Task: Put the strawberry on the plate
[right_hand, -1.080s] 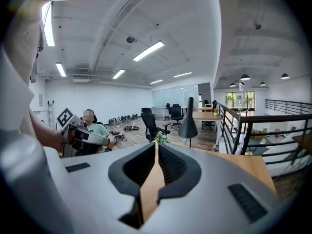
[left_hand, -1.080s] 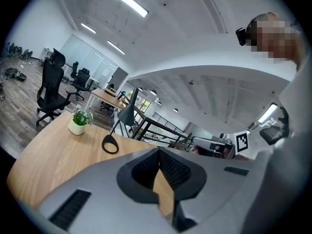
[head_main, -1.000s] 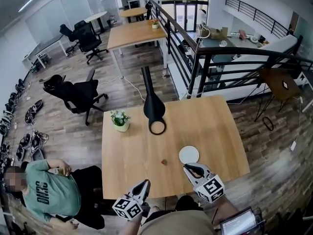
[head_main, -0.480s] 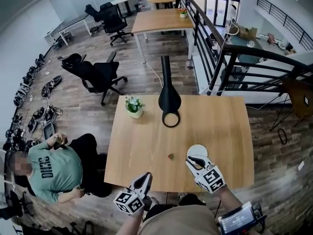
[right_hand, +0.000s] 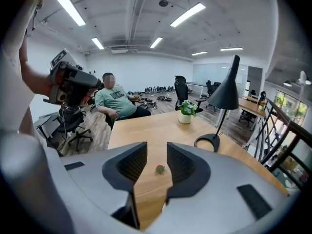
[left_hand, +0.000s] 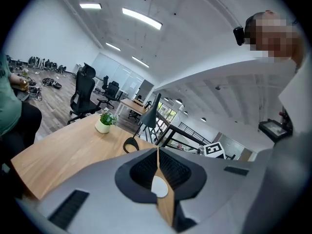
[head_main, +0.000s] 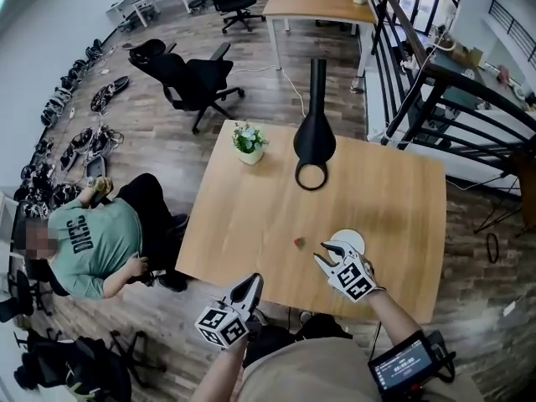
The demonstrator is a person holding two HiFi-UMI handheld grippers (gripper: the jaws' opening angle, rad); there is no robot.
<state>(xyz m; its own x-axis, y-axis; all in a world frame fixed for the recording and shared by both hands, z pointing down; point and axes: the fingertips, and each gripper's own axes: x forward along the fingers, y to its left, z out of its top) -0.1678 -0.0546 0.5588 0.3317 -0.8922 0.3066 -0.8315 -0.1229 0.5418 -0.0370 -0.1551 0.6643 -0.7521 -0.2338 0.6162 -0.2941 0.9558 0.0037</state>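
Observation:
A small red strawberry lies on the wooden table, left of a white plate. My right gripper hovers at the plate's near left edge and hides part of it, its tips pointing toward the strawberry a short way off. Its jaws are opening and nothing is between them. In the right gripper view the strawberry shows through the gap of the right gripper, farther out on the table. My left gripper hangs at the table's near edge; in its own view the left gripper is shut and empty.
A black lamp with a ring base and a potted plant stand on the far half of the table. A person in a green shirt sits beside the table's left edge. A black railing runs along the right.
The right gripper has moved forward and left, from short of the plate to its left edge, nearer the strawberry, and its jaws have parted. The left gripper stays at the near edge.

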